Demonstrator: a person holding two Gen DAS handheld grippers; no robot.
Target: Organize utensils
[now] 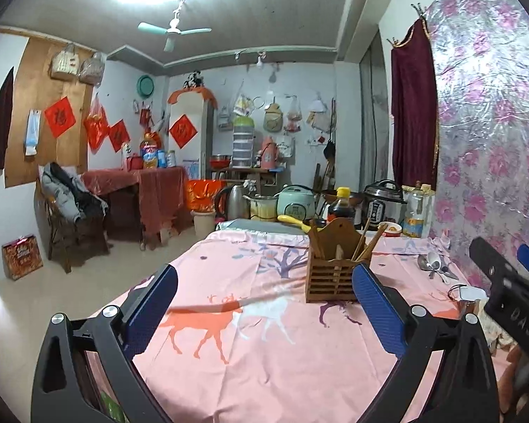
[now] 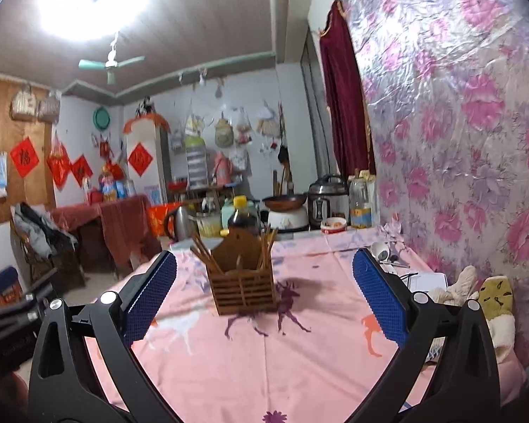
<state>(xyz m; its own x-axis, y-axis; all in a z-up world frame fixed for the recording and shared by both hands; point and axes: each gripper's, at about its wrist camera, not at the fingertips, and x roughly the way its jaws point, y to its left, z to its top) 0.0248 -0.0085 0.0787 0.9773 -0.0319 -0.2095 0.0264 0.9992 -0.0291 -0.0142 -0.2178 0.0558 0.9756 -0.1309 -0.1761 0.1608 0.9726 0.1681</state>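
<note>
Both of your tools hang over a surface [image 1: 264, 363] covered in a pink cloth printed with deer. Your left tool [image 1: 264, 303] is spread wide with nothing between its blue pads. Your right tool [image 2: 264, 292] is also spread wide and empty.

A wooden holder [image 1: 333, 268] stands upright on the cloth, toward the far middle of the surface. It has slatted sides and a tall back. Chopsticks [image 1: 366, 246] already stand in it, leaning out on the left and right sides, so part of the sorting looks done.

To the right of the holder, well apart from it and near the flowered wall, a small pile of spoons [image 1: 435, 266] lies loose on the cloth. At least one is white and one is metal; the exact count is too small to tell. These seem to be what is left to put away.

Neither tool touches anything. Your right tool is nearer the spoons, which lie past its right pad. Beyond the far edge stand cookers, bottles and a kettle.
</note>
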